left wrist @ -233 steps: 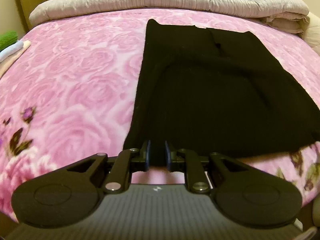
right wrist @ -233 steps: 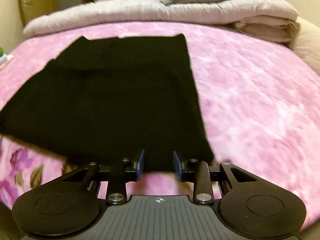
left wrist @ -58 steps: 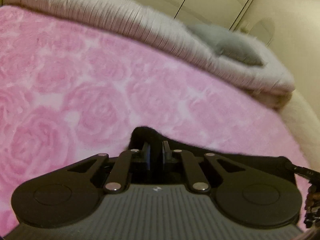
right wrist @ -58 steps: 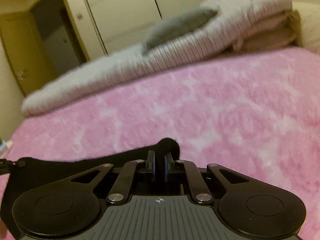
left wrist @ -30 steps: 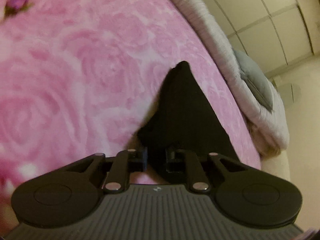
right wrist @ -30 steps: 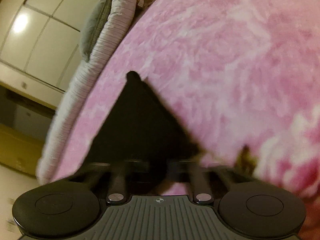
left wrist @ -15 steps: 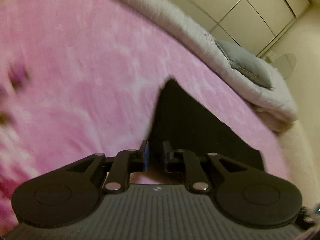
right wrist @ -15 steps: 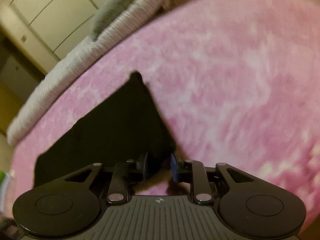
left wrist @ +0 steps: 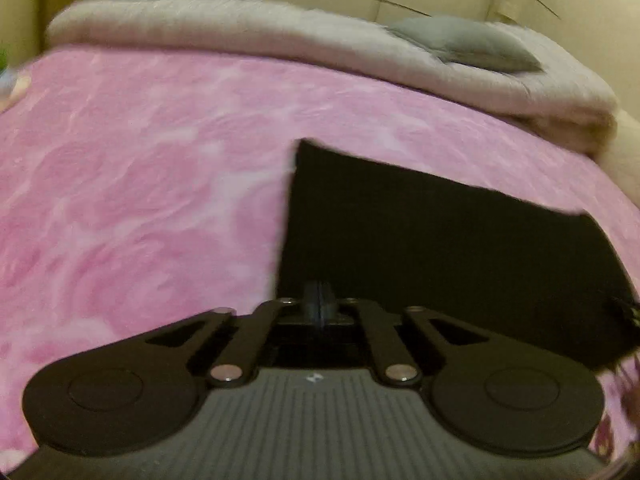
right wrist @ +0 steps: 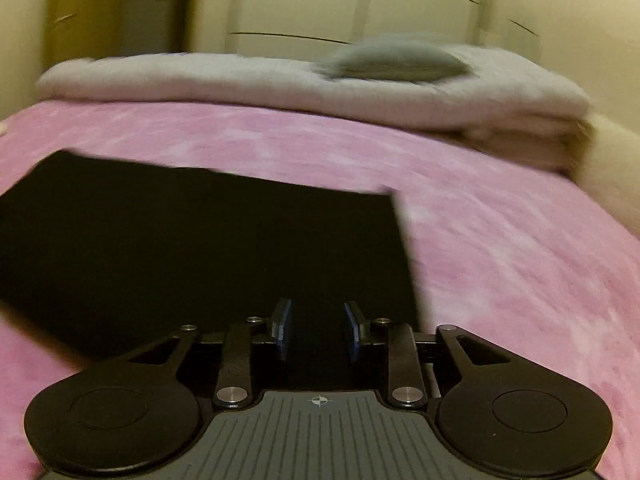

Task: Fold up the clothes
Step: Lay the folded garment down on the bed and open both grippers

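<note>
A black garment (left wrist: 440,256) lies folded flat as a wide rectangle on the pink rose blanket (left wrist: 140,200). My left gripper (left wrist: 319,300) hovers at the garment's near left corner with its fingers pressed together. No cloth shows pinched between them. In the right wrist view the same garment (right wrist: 200,248) fills the left half. My right gripper (right wrist: 318,326) is over its near right corner. Its jaws are opening, the blue pads (right wrist: 284,328) stand apart, and the cloth lies below the gap without being pressed.
A folded beige quilt (left wrist: 280,36) runs along the head of the bed with a grey pillow (left wrist: 464,42) on top. Cream wardrobe doors (right wrist: 360,4) stand behind. Bare pink blanket (right wrist: 520,260) spreads right of the garment.
Both views have rolled back to level. The left jaws have shut and the right jaws have spread wider. The garment, long and spread out at first, now lies folded shorter.
</note>
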### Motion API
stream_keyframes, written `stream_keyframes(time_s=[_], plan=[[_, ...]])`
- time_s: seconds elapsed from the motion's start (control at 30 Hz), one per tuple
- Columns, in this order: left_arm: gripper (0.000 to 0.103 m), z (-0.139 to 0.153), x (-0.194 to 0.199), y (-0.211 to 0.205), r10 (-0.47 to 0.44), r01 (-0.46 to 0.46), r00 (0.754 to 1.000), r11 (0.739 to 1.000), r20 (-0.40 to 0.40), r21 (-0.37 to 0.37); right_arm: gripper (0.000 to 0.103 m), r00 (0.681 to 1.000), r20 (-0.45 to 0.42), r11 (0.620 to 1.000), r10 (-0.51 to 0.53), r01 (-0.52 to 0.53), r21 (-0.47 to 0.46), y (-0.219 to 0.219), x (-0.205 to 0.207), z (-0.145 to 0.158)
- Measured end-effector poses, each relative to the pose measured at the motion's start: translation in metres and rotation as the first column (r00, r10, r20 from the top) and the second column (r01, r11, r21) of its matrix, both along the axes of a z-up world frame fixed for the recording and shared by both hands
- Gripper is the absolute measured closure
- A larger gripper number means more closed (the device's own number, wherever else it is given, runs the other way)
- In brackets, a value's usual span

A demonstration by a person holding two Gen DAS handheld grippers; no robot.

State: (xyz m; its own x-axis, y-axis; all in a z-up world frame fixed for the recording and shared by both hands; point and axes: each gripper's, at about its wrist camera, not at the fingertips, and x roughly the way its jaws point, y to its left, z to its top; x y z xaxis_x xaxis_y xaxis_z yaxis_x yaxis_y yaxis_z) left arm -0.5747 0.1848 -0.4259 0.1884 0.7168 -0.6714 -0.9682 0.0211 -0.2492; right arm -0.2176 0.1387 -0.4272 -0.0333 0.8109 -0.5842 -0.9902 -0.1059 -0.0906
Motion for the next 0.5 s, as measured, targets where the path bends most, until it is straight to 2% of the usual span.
stream_keyframes(time_s=[0.03, 0.07, 0.1, 0.2, 0.27, 0.3, 0.37, 0.4, 0.43, 0.5], plan=[[0.1, 0.001, -0.011, -0.001, 0.017, -0.016, 0.998, 1.0, 0.062, -0.017, 0.064, 0.998, -0.063, 1.0, -0.014, 0.013, -0.016, 0.0, 0.013, 0.004], [0.1, 0.004, -0.016, -0.003, 0.029, -0.027, 0.996, 0.999, 0.083, -0.026, 0.064, 0.993, -0.117, 0.999, -0.02, 0.016, -0.035, 0.001, 0.022, 0.007], [0.101, 0.008, -0.014, -0.006, 0.025, -0.024, 0.998, 0.999, 0.059, -0.021, 0.064, 0.992, -0.125, 0.999, -0.029, 0.024, -0.047, 0.001, 0.023, 0.011], [0.1, 0.025, 0.002, -0.016, 0.007, -0.007, 1.0, 1.0, 0.009, 0.018, 0.064, 0.995, -0.075, 0.997, -0.067, 0.065, -0.033, -0.007, 0.007, 0.027], [0.099, 0.03, 0.011, -0.023, -0.018, 0.017, 1.0, 0.999, 0.018, 0.045, 0.064, 0.995, -0.097, 0.999, -0.033, 0.034, 0.002, -0.019, -0.001, 0.039], [0.096, 0.027, 0.015, -0.023, -0.024, 0.023, 1.0, 0.999, 0.015, 0.031, 0.064, 0.995, -0.091, 0.999, -0.032, 0.03, -0.02, -0.018, -0.002, 0.036], [0.097, 0.014, 0.025, -0.022, 0.001, -0.004, 0.998, 0.999, -0.065, -0.047, 0.064, 0.997, -0.076, 0.998, -0.029, 0.025, -0.064, -0.016, -0.005, 0.03], [0.097, 0.011, 0.028, -0.027, 0.007, -0.014, 0.994, 0.998, -0.107, -0.06, 0.061, 0.997, -0.043, 0.992, -0.057, 0.051, -0.114, -0.013, -0.003, 0.02], [0.097, 0.015, 0.031, -0.032, 0.011, -0.019, 0.992, 0.998, -0.127, -0.063, 0.061, 0.994, -0.086, 0.993, -0.069, 0.06, -0.103, -0.015, 0.003, 0.018], [0.097, 0.021, 0.037, -0.041, 0.019, -0.031, 0.986, 0.997, -0.165, -0.069, 0.06, 0.984, -0.122, 0.984, -0.129, 0.112, -0.14, -0.018, 0.009, 0.028]])
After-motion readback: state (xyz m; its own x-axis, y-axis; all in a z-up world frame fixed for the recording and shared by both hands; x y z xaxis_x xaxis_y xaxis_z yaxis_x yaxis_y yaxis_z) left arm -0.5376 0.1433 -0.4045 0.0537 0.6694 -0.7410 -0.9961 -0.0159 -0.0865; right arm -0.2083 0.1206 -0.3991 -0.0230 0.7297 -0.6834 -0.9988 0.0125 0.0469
